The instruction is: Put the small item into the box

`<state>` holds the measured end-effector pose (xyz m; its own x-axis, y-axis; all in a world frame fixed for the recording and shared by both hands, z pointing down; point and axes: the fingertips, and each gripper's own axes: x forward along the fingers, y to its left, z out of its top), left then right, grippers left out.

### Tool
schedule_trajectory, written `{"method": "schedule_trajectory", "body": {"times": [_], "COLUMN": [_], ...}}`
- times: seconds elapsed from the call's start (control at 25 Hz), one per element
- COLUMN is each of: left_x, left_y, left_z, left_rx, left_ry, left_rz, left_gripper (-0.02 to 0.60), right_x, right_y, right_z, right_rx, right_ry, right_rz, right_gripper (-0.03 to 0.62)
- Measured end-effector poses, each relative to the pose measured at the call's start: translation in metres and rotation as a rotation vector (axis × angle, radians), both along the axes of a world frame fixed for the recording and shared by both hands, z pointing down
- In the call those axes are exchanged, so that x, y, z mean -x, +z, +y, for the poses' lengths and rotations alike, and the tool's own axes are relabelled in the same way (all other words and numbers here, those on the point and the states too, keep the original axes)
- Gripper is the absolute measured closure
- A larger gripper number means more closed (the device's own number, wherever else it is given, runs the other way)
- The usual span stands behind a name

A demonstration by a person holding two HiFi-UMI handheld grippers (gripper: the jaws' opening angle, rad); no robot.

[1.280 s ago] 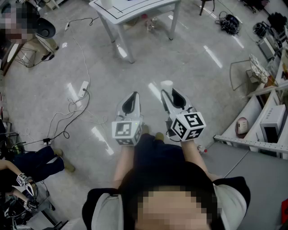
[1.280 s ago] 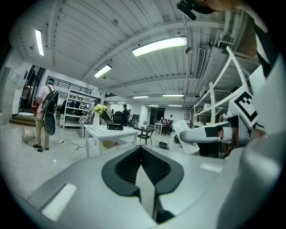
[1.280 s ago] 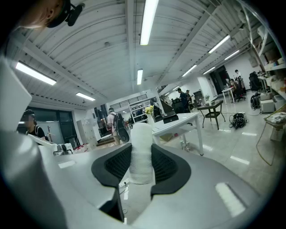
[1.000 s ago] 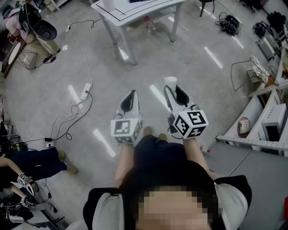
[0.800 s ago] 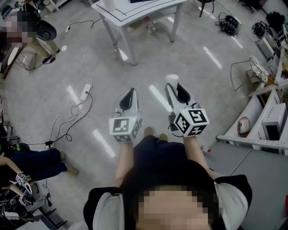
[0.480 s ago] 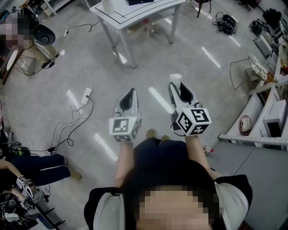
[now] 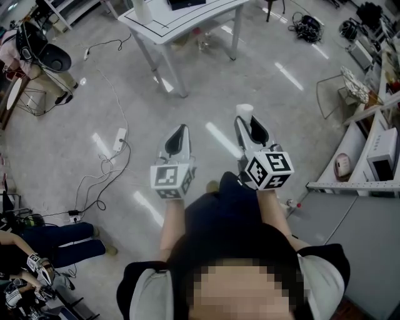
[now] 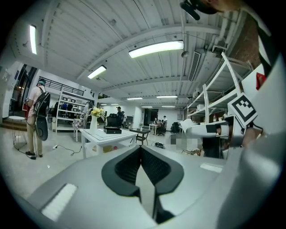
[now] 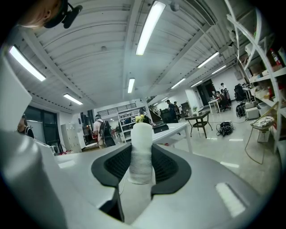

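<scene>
Since about a second ago the white table shows more of its top in the head view, with the vase and box now in frame. Only one shoe shows below the grippers where there were two. Both grippers sit in nearly the same spots as before, side by side at waist height over bare floor, and the grip is unchanged.

Right gripper: clenched on the small white cylinder. In the right gripper view the cylinder stands upright between the dark pads, which press on its textured lower half. Its smooth top pokes out past the tips of the right gripper.

Left gripper: jaws closed on each other with nothing between them. The left gripper view shows the pads meeting at the tip.

The marker cubes and sit at the rear of each gripper, near the person's hands.

The table is well ahead of both grippers and nowhere near contact. From the left gripper it sits ahead and a bit left of the jaws. From the right gripper it sits straight ahead, partly behind the cylinder.

On the table there is a black box and, left of it, a white vase with yellow flowers.

A power strip with loose cables lies on the floor to the left of the left gripper. A person with a backpack stands far off to the left. Shelving is off to the right of the right gripper.
</scene>
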<state>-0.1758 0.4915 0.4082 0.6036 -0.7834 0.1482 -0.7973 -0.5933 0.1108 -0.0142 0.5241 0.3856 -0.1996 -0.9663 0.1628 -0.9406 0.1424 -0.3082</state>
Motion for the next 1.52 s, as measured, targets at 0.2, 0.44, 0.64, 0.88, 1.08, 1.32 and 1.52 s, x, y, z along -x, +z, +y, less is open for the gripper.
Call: {"method": "schedule_trajectory", "body": {"times": [0.2, 0.44, 0.64, 0.88, 1.08, 1.32, 1.52], "left_x": [-0.002, 0.001, 0.001, -0.005, -0.011, -0.02, -0.028], "left_y": [0.003, 0.006, 0.009, 0.008, 0.007, 0.004, 0.001], "left_z": [0.001, -0.005, -0.02, -0.049, -0.073, -0.105, -0.131], "left_rx": [0.003, 0.011, 0.019, 0.02, 0.015, 0.014, 0.013], "left_ry": [0.025, 0.033, 0.022, 0.023, 0.018, 0.009, 0.002], "left_rz": [-0.001, -0.004, -0.002, -0.005, -0.011, 0.0, 0.006], "left_gripper": [0.572, 0.573, 0.572, 0.572, 0.572, 0.573, 0.573], "right_x": [0.002, 0.003, 0.002, -0.004, -0.01, -0.019, -0.028], "right_y": [0.008, 0.015, 0.019, 0.018, 0.013, 0.006, 0.004], "right_z": [0.001, -0.003, -0.018, -0.049, -0.076, -0.11, -0.138], "right_rx": [0.014, 0.034, 0.047, 0.044, 0.029, 0.02, 0.017], "right_ry": [0.011, 0.014, 0.006, 0.003, -0.004, -0.015, -0.022], "right_rz": [-0.013, -0.02, -0.023, -0.027, -0.023, -0.001, 0.004], "right_gripper": [0.454, 0.454, 0.454, 0.454, 0.454, 0.454, 0.454]}}
